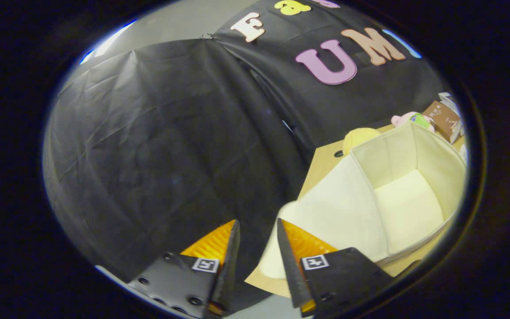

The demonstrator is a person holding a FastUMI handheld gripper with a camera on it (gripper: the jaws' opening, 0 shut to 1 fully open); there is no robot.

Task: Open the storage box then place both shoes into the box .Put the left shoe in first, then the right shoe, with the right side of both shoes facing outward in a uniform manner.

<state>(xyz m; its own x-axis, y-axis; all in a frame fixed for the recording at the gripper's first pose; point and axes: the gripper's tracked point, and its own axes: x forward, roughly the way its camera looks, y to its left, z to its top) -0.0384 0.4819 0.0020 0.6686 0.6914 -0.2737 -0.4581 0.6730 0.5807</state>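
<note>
The storage box (407, 186), a pale fabric bin, stands open on the counter (321, 166), its lid flap (339, 217) folded out flat toward the hand-held gripper (257, 241). Its inside looks bare. The box sits ahead of the fingers and off to their right. The hand-held gripper is tilted, its fingers parted with nothing between them, aimed at the black cloth wall (157, 141). Beyond the box lie a yellow soft toy (359, 136), a pink toy (407, 118) and a brown carton (444, 117).
</note>
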